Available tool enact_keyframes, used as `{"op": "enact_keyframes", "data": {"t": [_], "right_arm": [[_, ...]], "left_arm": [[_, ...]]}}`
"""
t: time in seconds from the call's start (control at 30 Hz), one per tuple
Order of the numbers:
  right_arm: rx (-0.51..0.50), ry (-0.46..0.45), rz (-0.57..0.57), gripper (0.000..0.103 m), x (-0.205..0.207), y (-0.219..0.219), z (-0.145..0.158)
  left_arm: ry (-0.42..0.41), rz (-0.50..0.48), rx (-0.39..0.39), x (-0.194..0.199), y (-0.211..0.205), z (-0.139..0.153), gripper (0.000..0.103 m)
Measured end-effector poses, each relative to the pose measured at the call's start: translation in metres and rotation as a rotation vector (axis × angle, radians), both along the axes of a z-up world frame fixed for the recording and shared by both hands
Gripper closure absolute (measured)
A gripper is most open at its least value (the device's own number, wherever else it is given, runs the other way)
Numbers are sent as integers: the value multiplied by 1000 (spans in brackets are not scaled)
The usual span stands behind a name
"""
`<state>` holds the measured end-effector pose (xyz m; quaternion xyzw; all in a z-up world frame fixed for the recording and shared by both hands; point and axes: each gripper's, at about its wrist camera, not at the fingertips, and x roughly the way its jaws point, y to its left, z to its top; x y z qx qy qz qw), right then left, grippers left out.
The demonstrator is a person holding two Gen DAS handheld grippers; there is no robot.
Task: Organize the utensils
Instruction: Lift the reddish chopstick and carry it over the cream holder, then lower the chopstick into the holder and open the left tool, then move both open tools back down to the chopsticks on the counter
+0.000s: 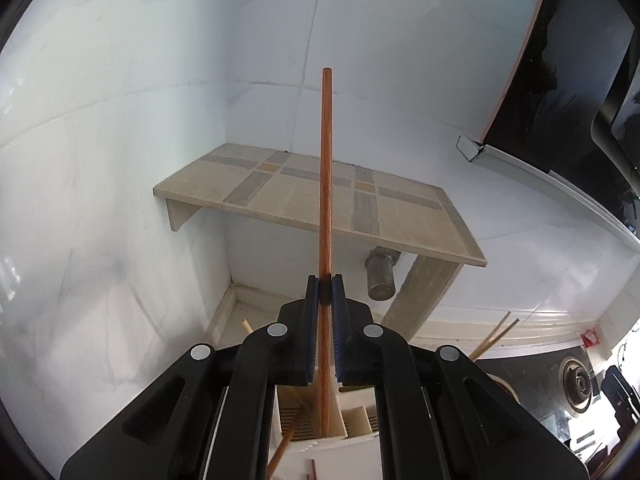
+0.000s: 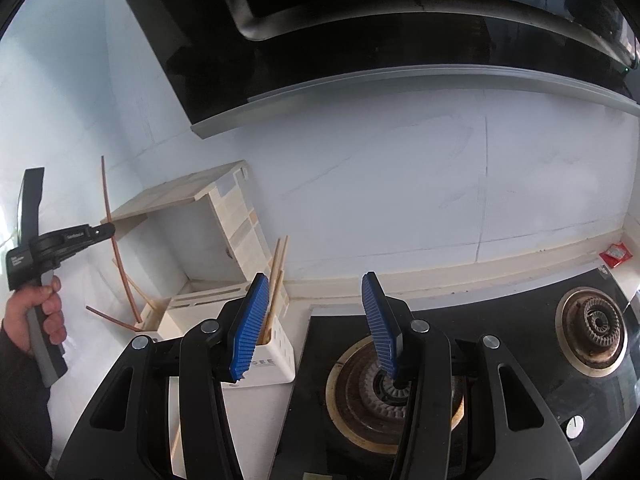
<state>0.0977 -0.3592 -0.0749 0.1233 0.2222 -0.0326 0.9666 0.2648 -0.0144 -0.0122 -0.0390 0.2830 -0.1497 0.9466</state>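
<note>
My left gripper [image 1: 325, 280] is shut on a long red-brown chopstick [image 1: 326, 160] that stands nearly upright. Its lower end dips into a compartment of the cream utensil holder [image 1: 360, 426] below the fingers. In the right wrist view the same left gripper [image 2: 110, 232], held by a person's hand [image 2: 44, 312], grips the chopstick [image 2: 107, 200] over the holder [image 2: 154, 312] in the corner. A second red-brown chopstick [image 2: 108, 316] leans out of that holder. My right gripper [image 2: 314, 278] hangs open over the stove with nothing between its blue pads [image 2: 250, 320].
A white caddy [image 2: 276, 356] holds pale bamboo chopsticks [image 2: 278, 276]. A tiled corner shelf [image 1: 280, 192] stands over a perforated metal cylinder [image 1: 382, 280]. A gas hob with two burners [image 2: 360, 396] [image 2: 592, 332] lies right, under a black range hood [image 2: 360, 40]. A red packet [image 2: 616, 254] sits by the wall.
</note>
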Motion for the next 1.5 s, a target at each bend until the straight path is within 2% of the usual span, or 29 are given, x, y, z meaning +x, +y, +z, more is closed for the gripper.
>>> {"op": "enact_keyframes", "data": {"t": [0.33, 0.4, 0.73, 0.8, 1.0, 1.07, 1.2, 1.3, 1.5], "right_arm": [[-24, 22, 29, 55, 5, 13, -5], [-20, 26, 33, 52, 6, 14, -5], [9, 32, 56, 50, 6, 18, -12], [13, 29, 64, 50, 6, 19, -11], [28, 21, 83, 50, 4, 21, -11], [29, 20, 96, 50, 4, 25, -10], [35, 22, 130, 50, 3, 35, -11], [39, 29, 158, 50, 2, 43, -13], [38, 80, 211, 50, 2, 68, -25]], "left_arm": [[-2, -9, 48, 2, -9, -23, 97], [8, -10, 55, 1, -9, -27, 97], [13, -9, 83, -13, -9, -25, 91], [9, -5, 86, -17, -8, -22, 88], [0, -34, 72, -34, -6, -9, 69], [-22, -30, 89, -45, -6, -3, 55], [-51, -22, 107, -67, -1, 6, 49], [-48, -15, 120, -81, 7, 9, 40], [11, -3, 142, -105, 27, -2, 32]]}}
